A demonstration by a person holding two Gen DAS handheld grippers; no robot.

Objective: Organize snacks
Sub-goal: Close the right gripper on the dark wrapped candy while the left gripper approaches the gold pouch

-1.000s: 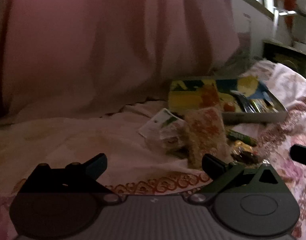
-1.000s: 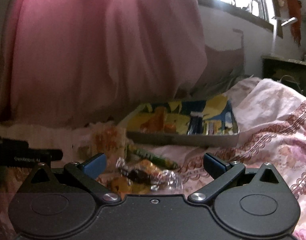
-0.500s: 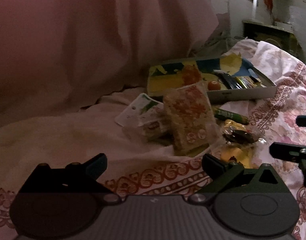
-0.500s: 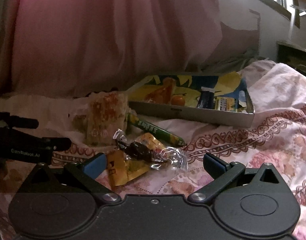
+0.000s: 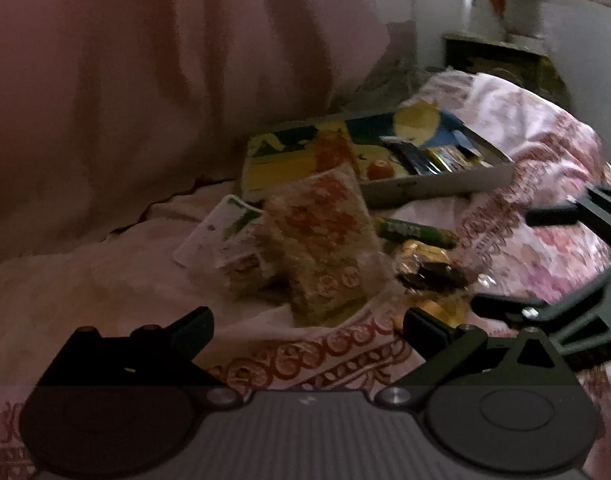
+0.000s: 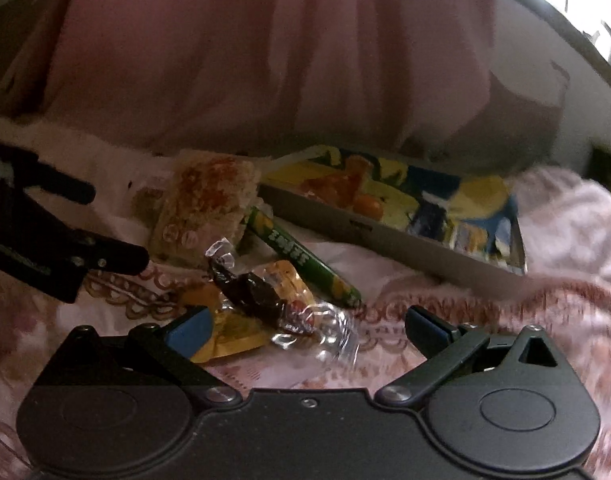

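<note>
Snacks (image 6: 261,300) lie just ahead of right tool (image 6: 305,324), between its spread jaws.

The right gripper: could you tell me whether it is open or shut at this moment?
Open. The right gripper has its blue-padded fingers spread wide, holding nothing, with the clear-wrapped dark candy lying between them.

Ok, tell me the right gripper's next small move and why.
Probably ease the right gripper forward and down, then close on the dark clear-wrapped candy. Its jaws are open and empty, the candy lies loose on the bedspread between the fingertips, and the tray behind has room.
</note>
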